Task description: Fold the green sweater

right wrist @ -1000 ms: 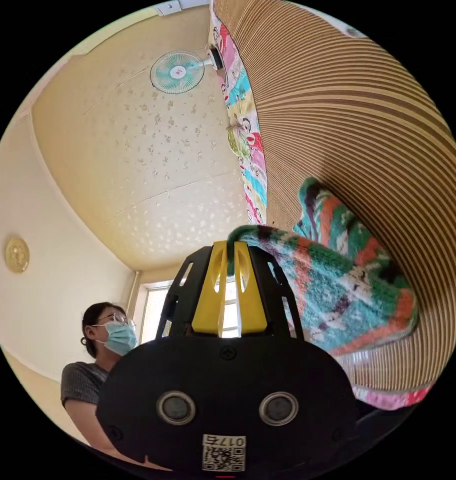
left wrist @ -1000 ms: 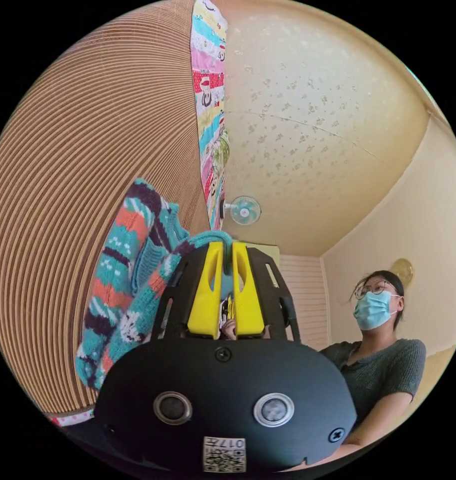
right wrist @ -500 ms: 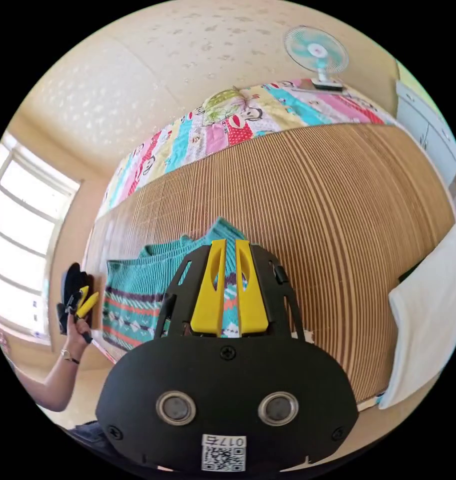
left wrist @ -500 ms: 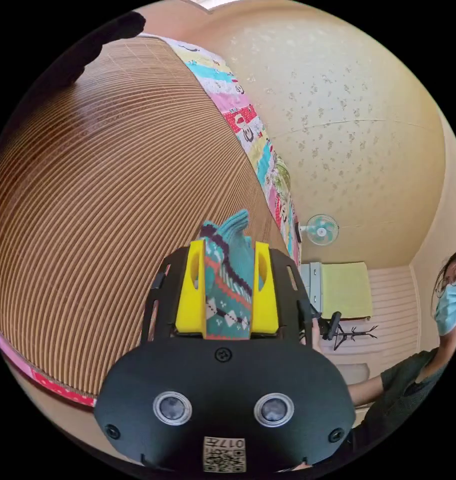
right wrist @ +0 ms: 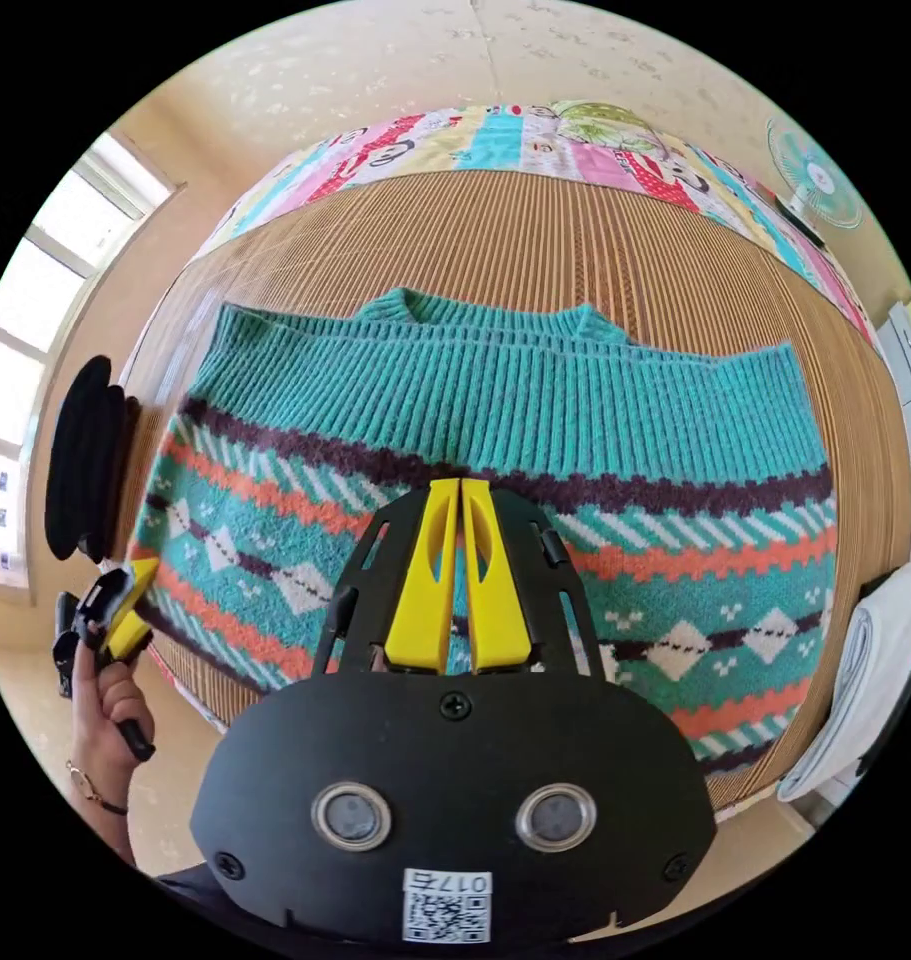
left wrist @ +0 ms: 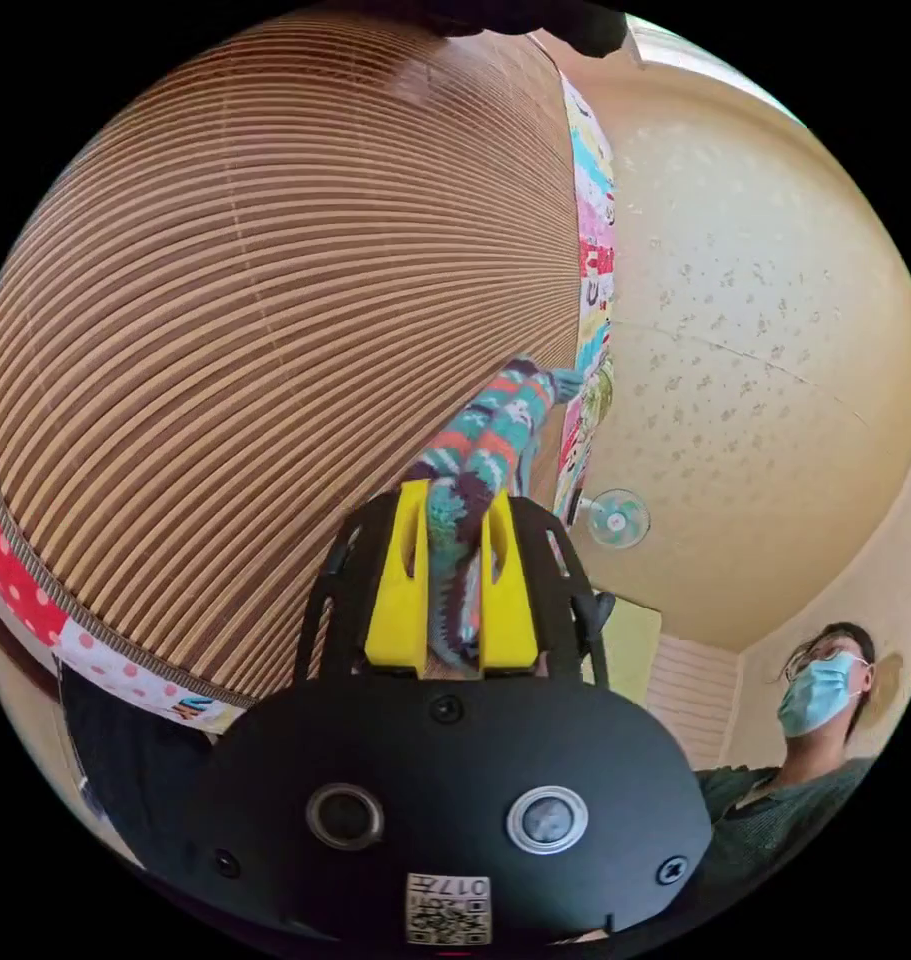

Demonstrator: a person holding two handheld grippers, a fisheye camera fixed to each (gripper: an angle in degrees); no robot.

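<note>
The green sweater (right wrist: 495,440), teal with orange, purple and white pattern bands, lies spread flat on a bamboo mat (right wrist: 535,240), neckline at the far side. My right gripper (right wrist: 460,490) hovers over its middle with the jaws shut and nothing visible between them. My left gripper (left wrist: 453,500) is shut on a bunched edge of the sweater (left wrist: 495,420), which stretches away from the jaws low over the mat (left wrist: 235,300). In the right gripper view the left gripper (right wrist: 120,605) sits in a hand at the sweater's lower left corner.
A patchwork quilt (right wrist: 535,135) borders the mat's far side. A folded white cloth (right wrist: 870,680) lies at the mat's right edge, a black object (right wrist: 85,460) at its left. A fan (right wrist: 815,180) is mounted on the wall. The person (left wrist: 815,700) is beside the mat.
Both cameras swung round. The right gripper, shut on the sweater's hem a second ago, is off the sweater and now looks down on it laid flat. The left gripper still holds fabric.
</note>
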